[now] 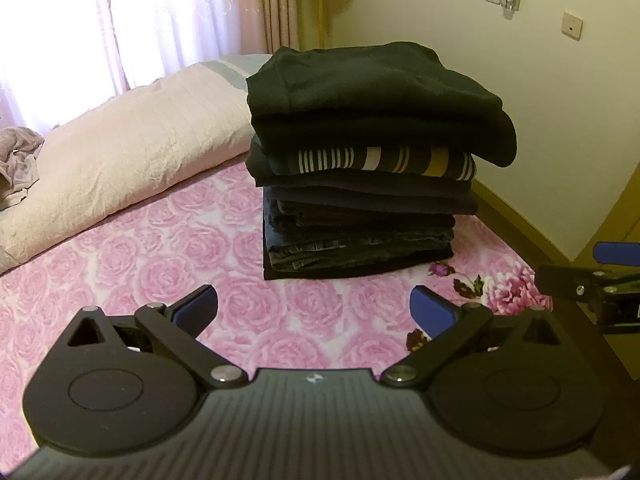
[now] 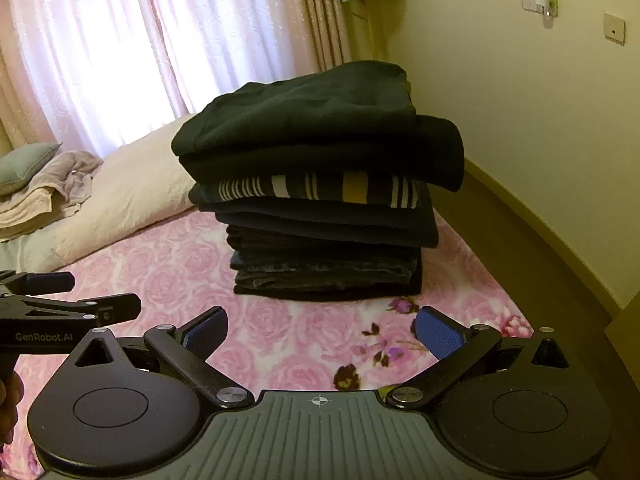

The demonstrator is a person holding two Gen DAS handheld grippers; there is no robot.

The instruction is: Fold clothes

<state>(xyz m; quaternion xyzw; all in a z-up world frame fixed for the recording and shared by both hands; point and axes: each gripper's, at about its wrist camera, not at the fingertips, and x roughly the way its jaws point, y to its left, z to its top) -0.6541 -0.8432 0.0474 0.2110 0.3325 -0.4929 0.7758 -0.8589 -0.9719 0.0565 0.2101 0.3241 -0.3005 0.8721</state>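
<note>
Both grippers, left (image 1: 314,312) and right (image 2: 320,332), hang spread wide and empty at the lower frame. Folded clothes (image 1: 360,160) sit stacked mid-frame on the bed (image 1: 160,260). Approach gently, since the overhanging top garment (image 2: 320,120) could topple.

A stack of folded dark clothes (image 1: 360,160) sits on the bed (image 1: 160,240). The left gripper (image 1: 314,312) hovers near the stack, fingers (image 1: 434,312) spread wide and empty.

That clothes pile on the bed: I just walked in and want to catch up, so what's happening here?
A person holds a pair of tongs in each hand. The left tongs and right tongs both hang open and empty, short of the stack of folded dark clothes on the pink rose bedspread. Nothing is being gripped.
</note>
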